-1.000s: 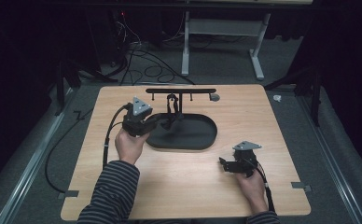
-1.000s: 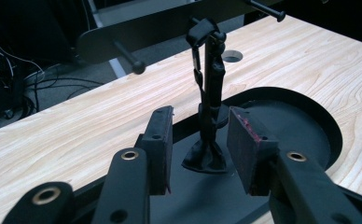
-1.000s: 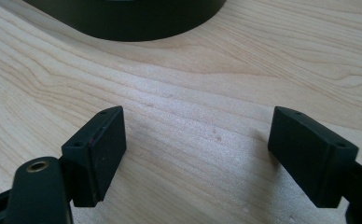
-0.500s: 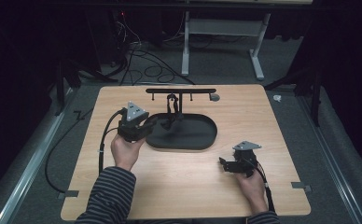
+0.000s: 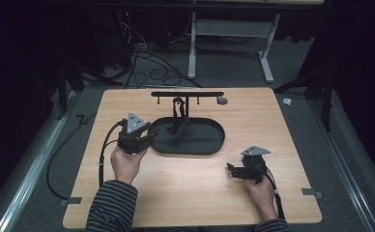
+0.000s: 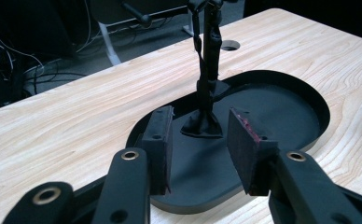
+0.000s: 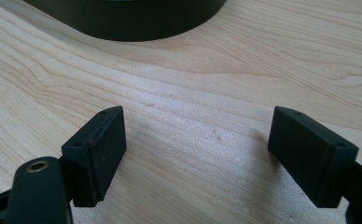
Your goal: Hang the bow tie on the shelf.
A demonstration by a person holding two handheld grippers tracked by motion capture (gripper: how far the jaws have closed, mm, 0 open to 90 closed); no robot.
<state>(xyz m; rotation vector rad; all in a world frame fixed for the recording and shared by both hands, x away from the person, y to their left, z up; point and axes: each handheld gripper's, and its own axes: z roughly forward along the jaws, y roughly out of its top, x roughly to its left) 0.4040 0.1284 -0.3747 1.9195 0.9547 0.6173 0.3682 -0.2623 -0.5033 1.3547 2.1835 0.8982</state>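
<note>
I hold the left claw (image 5: 144,140) at the nine o'clock rim of the black oval tray (image 5: 209,145), jaws parted and empty, aimed at the black strap (image 6: 202,122) hanging from the stand (image 5: 187,94) into the tray. My right claw (image 5: 234,170) rests at five o'clock on the worktop (image 5: 185,186), jaws wide apart.

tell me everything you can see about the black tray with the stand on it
The black tray is a flat, matte oval with a low raised rim, plastic or metal by its look. It lies flat on the wooden table, toward the far middle. A thin black post rises from its far-left part, carrying a horizontal bar on top. A dark strap hangs along the post and bunches on the tray floor. The left gripper hovers open at its near-left rim, not touching it.
</note>
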